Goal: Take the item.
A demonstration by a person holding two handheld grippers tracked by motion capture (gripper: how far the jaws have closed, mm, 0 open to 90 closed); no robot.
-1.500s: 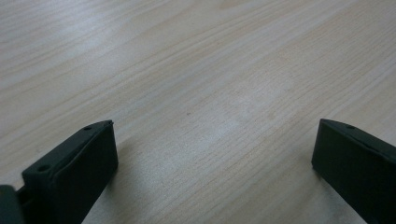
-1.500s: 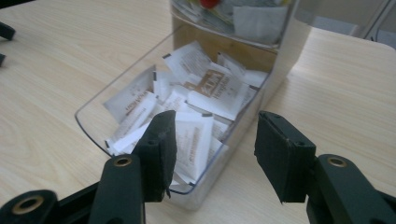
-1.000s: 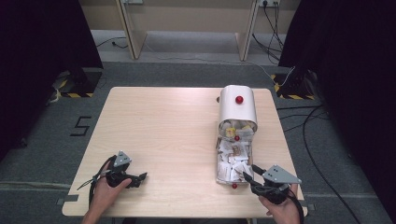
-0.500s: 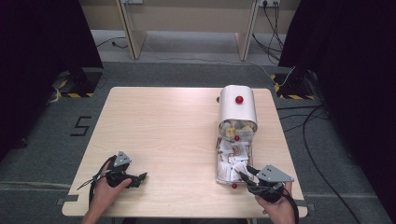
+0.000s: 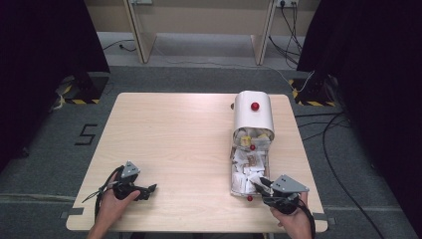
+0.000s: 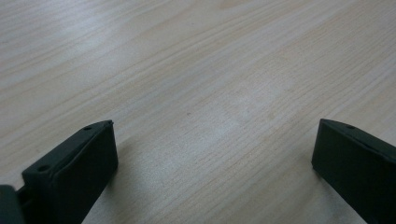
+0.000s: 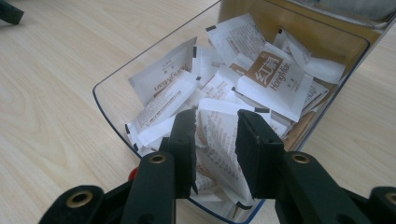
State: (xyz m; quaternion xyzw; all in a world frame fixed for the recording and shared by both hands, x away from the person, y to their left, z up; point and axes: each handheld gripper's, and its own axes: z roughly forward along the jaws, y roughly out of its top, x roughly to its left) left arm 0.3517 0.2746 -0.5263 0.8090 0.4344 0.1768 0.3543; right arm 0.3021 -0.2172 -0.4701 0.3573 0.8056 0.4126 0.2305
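A clear tray (image 7: pixel 100 100) full of several white and brown paper sachets lies on the right of the wooden table (image 5: pixel 174 139). Its far end sits under a white domed cover (image 5: pixel 254 119) with a red knob (image 5: pixel 255 106). My right gripper (image 7: pixel 216 116) is at the tray's near end (image 5: pixel 234 185). Its jaws have just been closing and now pinch a creased white sachet (image 7: pixel 217 140) on top of the pile. In the high view the right gripper (image 5: pixel 260 185) points up-left into the tray. My left gripper (image 5: pixel 149 190) rests near the front left edge. It stands open (image 6: pixel 215 126) over bare wood.
A small red knob (image 5: pixel 250 198) sits at the tray's near end. A black marker patch with the number 5 (image 5: pixel 87 134) is on the floor left of the table. Cables and dark curtains flank the table, and wooden furniture legs stand behind it.
The right gripper has moved a little left, up to the tray's near end, and its jaws have narrowed. The left gripper has stayed put.
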